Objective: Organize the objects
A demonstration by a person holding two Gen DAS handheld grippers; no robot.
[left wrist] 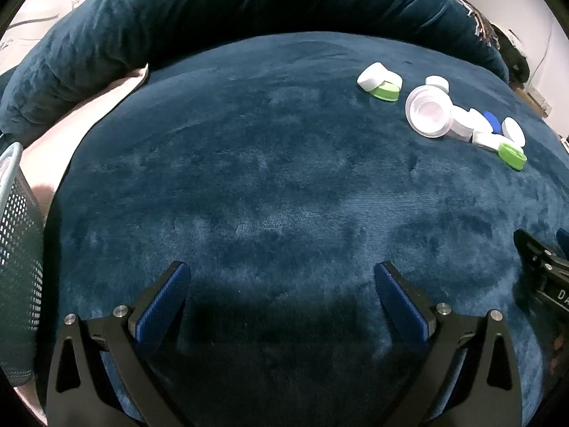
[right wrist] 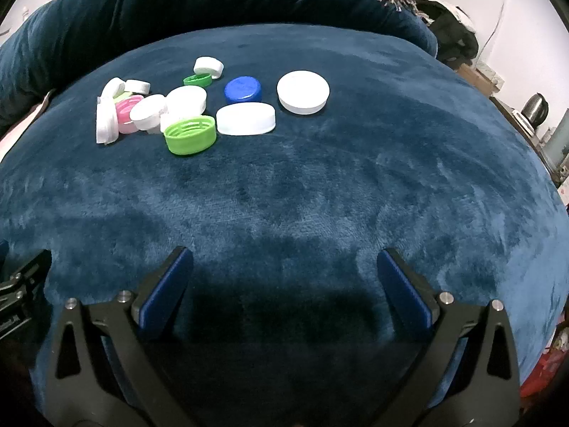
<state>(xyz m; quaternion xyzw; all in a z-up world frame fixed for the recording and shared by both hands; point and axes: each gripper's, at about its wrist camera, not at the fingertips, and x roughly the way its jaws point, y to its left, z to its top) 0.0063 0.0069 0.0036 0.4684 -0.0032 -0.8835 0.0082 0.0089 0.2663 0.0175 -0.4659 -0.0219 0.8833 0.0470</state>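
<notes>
Several plastic caps lie in a loose heap on a dark blue plush blanket (right wrist: pixel 320 185). In the right wrist view I see a green cap (right wrist: pixel 190 134), a blue cap (right wrist: pixel 243 89), a large round white cap (right wrist: pixel 303 91), an oval white cap (right wrist: pixel 245 119) and a pink cap (right wrist: pixel 127 112). In the left wrist view the heap is at the far right, with a big white cap (left wrist: pixel 428 115) on edge and green caps (left wrist: pixel 386 91). My left gripper (left wrist: pixel 282 277) is open and empty, well short of the caps. My right gripper (right wrist: pixel 284 263) is open and empty, in front of the heap.
A light blue mesh basket (left wrist: pixel 17 249) stands at the left edge of the left wrist view. A rolled blue blanket (left wrist: pixel 213 10) runs along the back. The right gripper's body shows at the right edge of the left wrist view (left wrist: pixel 544 270). A kettle (right wrist: pixel 535 108) and clutter sit far right.
</notes>
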